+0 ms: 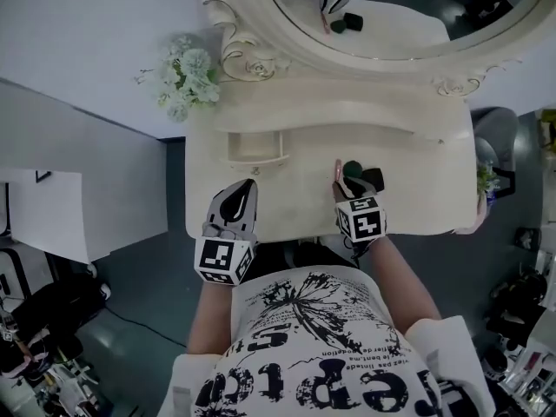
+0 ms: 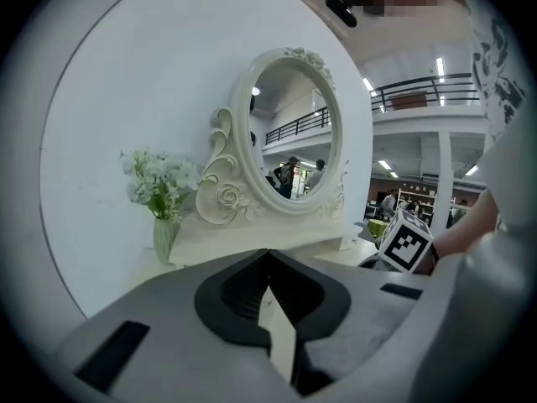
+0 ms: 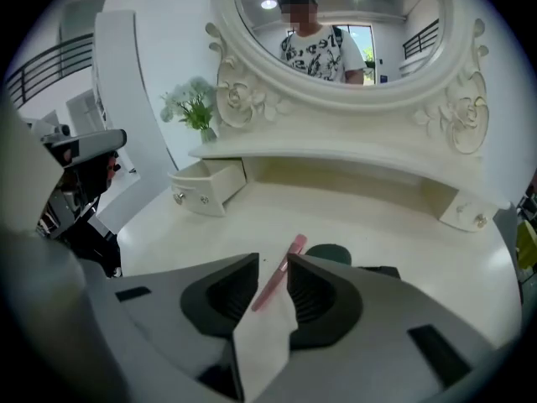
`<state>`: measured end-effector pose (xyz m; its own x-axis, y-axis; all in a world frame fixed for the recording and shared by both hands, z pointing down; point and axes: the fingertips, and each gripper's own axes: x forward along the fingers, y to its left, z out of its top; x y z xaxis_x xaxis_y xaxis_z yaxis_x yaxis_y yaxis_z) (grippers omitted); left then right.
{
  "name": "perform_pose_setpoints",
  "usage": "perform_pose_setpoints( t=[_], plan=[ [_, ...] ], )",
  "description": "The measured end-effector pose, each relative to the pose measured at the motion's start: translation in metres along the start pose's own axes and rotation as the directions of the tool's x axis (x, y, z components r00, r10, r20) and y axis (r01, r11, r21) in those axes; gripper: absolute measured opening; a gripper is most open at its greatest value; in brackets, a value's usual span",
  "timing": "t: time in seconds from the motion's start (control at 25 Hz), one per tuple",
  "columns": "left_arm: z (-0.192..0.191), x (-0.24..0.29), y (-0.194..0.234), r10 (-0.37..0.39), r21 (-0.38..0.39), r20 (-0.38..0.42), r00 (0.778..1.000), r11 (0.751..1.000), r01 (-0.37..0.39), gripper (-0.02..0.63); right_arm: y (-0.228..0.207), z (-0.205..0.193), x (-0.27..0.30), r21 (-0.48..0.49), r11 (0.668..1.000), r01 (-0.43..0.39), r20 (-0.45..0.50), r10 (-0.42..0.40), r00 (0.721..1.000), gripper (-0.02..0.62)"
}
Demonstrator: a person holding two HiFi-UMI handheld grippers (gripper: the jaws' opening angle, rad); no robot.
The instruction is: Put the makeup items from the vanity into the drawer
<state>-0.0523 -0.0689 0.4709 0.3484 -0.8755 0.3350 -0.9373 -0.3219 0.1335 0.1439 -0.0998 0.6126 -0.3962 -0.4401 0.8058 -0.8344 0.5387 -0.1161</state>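
Vanity [image 1: 287,194] top spreads beneath both grippers; oval mirror [image 1: 391,11] stands beyond fingertips. Open drawer [image 1: 254,148] sits just ahead of left gripper [image 2: 268,254], well left of right gripper [image 3: 273,261]. Flowers [image 1: 187,76] stand farther left, past drawer. Left jaws clenched together, nothing between. Right jaws slightly parted, released, angled down at tabletop. Green round pad [image 3: 329,253] and black piece [image 3: 382,270] just past right tips. Pink stick [image 3: 277,274] lies on vanity between right tips, outside drawer.

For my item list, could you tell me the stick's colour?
The stick is pink, clearest in the right gripper view.
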Motion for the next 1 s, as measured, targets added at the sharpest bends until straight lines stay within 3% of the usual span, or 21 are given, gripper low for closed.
perform_pose_setpoints(
  t=[0.08,0.36,0.72,1.0],
  plan=[
    [-0.005,0.005,0.006,-0.008,-0.009,-0.019,1.000,1.000,0.008,0.020,-0.002,-0.006,0.011,0.025,0.999,0.022,-0.052,-0.021,0.998,0.118],
    [-0.010,0.018,0.035,-0.015,-0.021,-0.041,0.999,1.000,0.015,0.020,-0.012,-0.021,0.033,0.147,0.984,0.098,-0.170,-0.072,0.983,0.120],
    [-0.003,0.020,0.048,-0.027,-0.030,-0.030,0.999,0.999,0.026,0.018,-0.020,-0.022,0.034,0.144,0.979,0.144,-0.170,-0.119,0.978,0.059],
    [0.007,0.011,0.050,-0.019,-0.026,-0.009,1.000,0.999,0.019,0.019,-0.010,0.006,0.021,0.142,0.986,0.091,-0.090,-0.079,0.993,0.055]
  ],
)
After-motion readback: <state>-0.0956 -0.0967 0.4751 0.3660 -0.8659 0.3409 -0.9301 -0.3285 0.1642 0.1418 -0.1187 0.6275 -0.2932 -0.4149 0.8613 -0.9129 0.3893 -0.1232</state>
